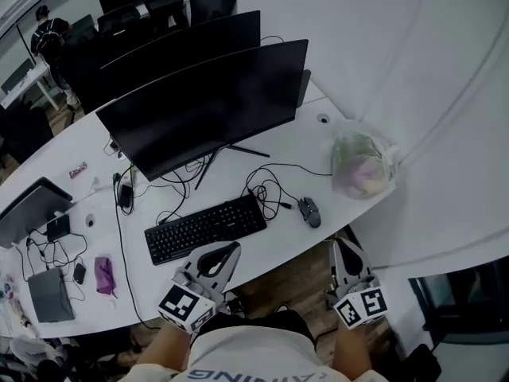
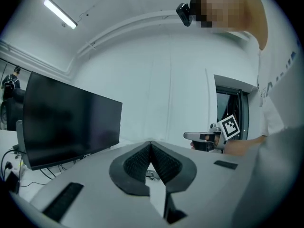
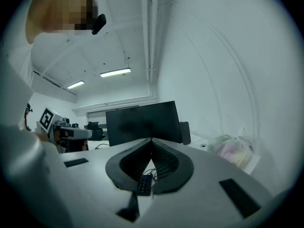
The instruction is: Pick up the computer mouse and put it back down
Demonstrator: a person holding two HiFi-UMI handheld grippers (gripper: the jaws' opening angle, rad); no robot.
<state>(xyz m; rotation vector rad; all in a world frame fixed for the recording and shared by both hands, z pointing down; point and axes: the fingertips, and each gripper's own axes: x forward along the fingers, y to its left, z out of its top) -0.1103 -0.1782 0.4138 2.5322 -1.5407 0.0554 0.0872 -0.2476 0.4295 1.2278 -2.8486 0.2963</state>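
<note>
The mouse (image 1: 309,211) lies on the white desk (image 1: 318,146), right of centre in the head view, just right of the keyboard (image 1: 205,228). Low in the frame, by the desk's near edge, the left gripper (image 1: 228,252) and right gripper (image 1: 339,247) each have jaws together, holding nothing

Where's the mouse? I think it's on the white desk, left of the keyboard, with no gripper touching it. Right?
Not quite. The head view shows the mouse on the white desk, right of the keyboard, not left. No gripper is touching it.
</note>
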